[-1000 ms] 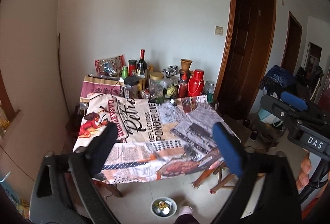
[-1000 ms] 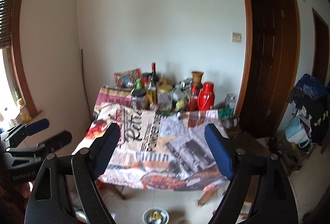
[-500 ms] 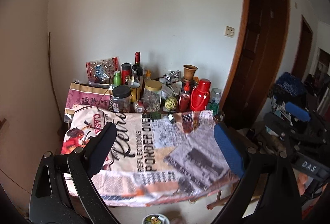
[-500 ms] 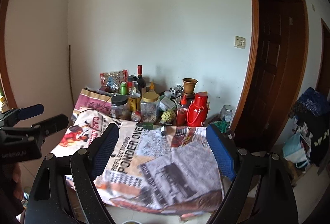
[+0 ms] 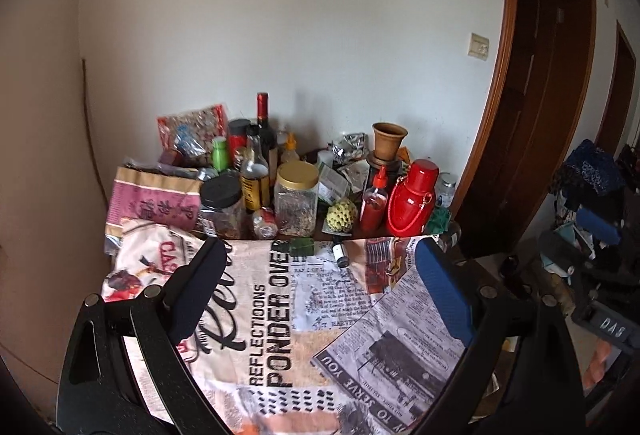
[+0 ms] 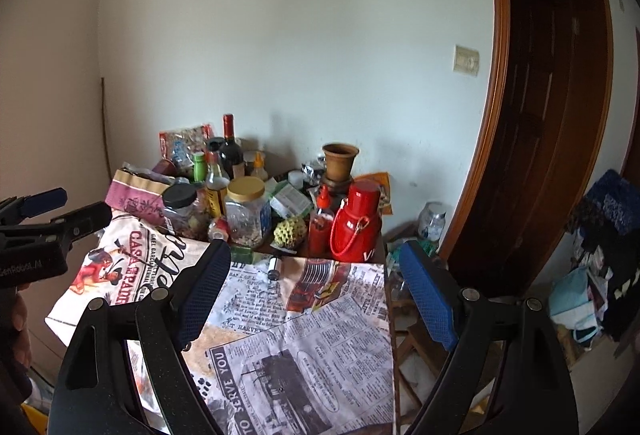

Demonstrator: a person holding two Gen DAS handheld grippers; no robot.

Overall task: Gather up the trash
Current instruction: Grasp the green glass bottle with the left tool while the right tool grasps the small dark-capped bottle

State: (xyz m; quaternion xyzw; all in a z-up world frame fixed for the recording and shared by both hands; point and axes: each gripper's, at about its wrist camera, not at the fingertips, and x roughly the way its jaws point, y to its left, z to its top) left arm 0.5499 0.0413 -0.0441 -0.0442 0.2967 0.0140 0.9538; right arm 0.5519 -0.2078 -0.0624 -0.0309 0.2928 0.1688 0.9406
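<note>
A table with a printed newspaper-style cloth point(image 5: 280, 315) point(image 6: 304, 335) stands against the wall. On the cloth near the jars lie a crumpled green wrapper point(image 5: 301, 246) point(image 6: 241, 255) and a small dark vial point(image 5: 340, 253) point(image 6: 274, 267). My left gripper point(image 5: 320, 291) is open and empty above the cloth's front half. My right gripper point(image 6: 316, 295) is open and empty, to the right of the left one, also short of the litter. The left gripper also shows at the left edge of the right wrist view point(image 6: 52, 219).
The table's back is crowded: a red thermos point(image 5: 410, 201) point(image 6: 356, 225), a red squeeze bottle point(image 5: 374, 201), gold-lid jar point(image 5: 297, 197), black-lid jar point(image 5: 222, 209), wine bottle point(image 5: 264, 131), clay vase point(image 5: 388, 141), snack bags point(image 5: 192, 133). A dark wooden door point(image 6: 540, 115) stands right; clutter on the floor at right.
Both grippers have moved forward towards the table and risen; the table and its clutter now loom larger, and the bowl on the floor has dropped out of view. Both stay open.
</note>
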